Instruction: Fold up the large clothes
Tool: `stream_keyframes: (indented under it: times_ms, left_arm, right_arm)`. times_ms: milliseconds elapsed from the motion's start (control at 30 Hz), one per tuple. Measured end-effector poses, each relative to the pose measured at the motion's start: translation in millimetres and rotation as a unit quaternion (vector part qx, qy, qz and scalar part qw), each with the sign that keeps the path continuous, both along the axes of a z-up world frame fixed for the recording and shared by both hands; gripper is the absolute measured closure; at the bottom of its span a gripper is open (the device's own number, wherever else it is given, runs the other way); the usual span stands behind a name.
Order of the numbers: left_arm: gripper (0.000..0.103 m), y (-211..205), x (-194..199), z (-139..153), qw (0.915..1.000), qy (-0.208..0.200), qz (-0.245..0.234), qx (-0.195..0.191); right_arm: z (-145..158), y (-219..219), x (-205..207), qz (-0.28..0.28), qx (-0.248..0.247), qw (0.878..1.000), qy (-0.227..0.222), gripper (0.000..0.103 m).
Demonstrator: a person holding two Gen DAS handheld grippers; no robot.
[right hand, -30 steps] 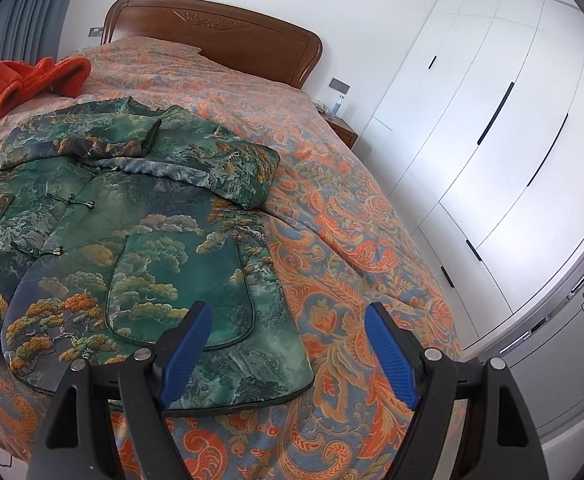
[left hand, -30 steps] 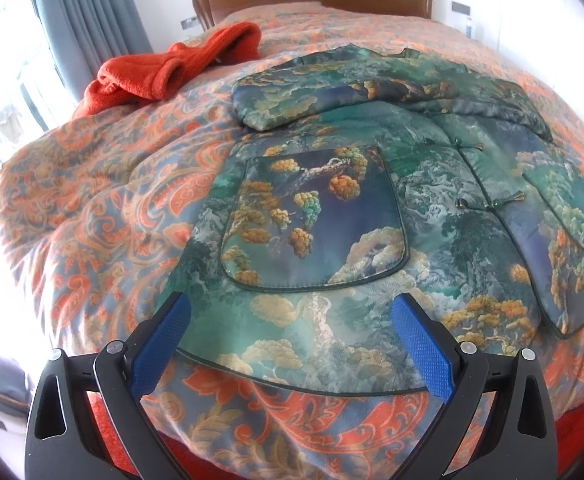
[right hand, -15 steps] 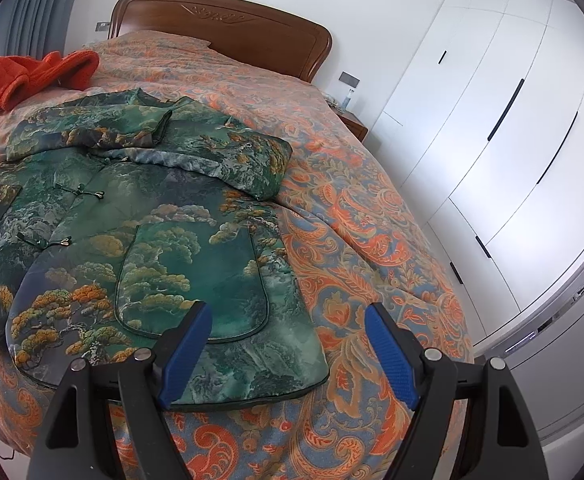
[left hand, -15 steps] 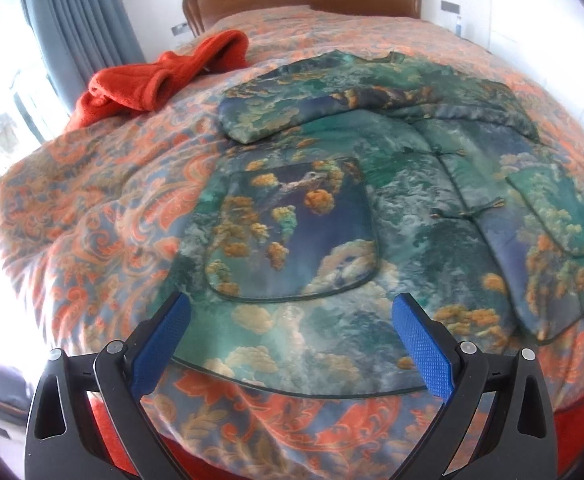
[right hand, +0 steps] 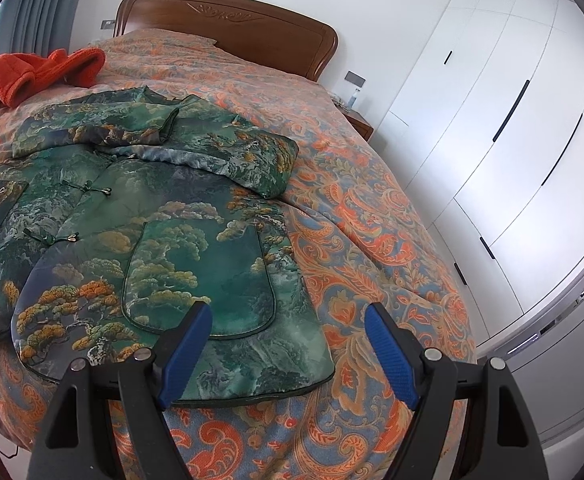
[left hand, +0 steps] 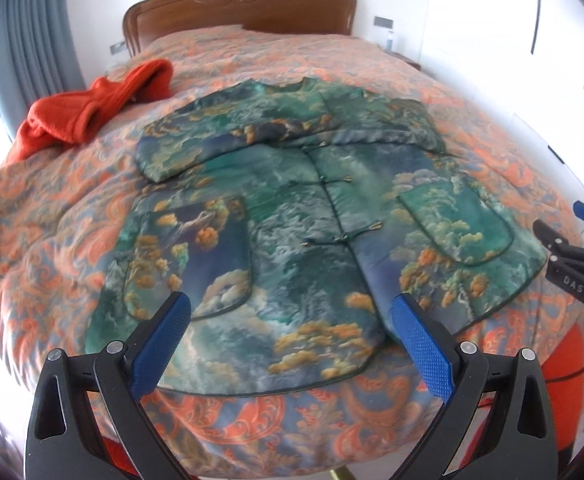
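A green and blue printed jacket (left hand: 292, 216) lies flat on the bed, front up, both sleeves folded across its chest; it also shows in the right wrist view (right hand: 163, 240). My left gripper (left hand: 289, 336) is open and empty, hovering above the jacket's hem near its lower left part. My right gripper (right hand: 287, 344) is open and empty above the jacket's lower right corner (right hand: 316, 376). The right gripper also shows at the right edge of the left wrist view (left hand: 580, 256).
The bed has an orange paisley cover (left hand: 51, 216) and a wooden headboard (left hand: 235, 12). An orange garment (left hand: 91, 108) lies bunched at the far left. White wardrobe doors (right hand: 492, 120) stand to the right of the bed, with a nightstand (right hand: 360, 124) beside the headboard.
Both grippers have drawn back and risen, so more of the jacket and bed shows. The left view has swung right, bringing the right gripper into sight. The jacket has not moved.
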State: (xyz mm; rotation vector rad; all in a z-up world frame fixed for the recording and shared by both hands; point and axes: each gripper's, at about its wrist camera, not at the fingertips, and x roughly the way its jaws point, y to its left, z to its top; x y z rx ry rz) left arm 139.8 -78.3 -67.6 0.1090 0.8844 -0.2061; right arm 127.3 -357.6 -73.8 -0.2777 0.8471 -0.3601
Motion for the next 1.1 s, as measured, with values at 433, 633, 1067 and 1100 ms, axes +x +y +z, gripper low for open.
stream_keyframes:
  times_ms: [433,633,1067,1100]
  left_arm:
    - [0.002,-47,-8,30,0.9976,-0.049,-0.049,0.01]
    - [0.002,-71,-11,49,0.9941,-0.08,-0.073,0.01]
    - [0.001,34,29,9,0.9982,-0.018,0.018,0.055]
    - [0.001,69,40,-9,0.9965,0.006,0.059,0.059]
  right_arm:
    - [-2,-8,-2,-0.007,0.003,1.0,0.005,0.022]
    - [-2,-16,-3,-0.015,0.003,1.0,0.005,0.023]
    - [-9,-72,1,0.014,0.154,0.988,-0.001,0.022]
    - [-12,-82,3,0.017,0.183,0.983,-0.002,0.022]
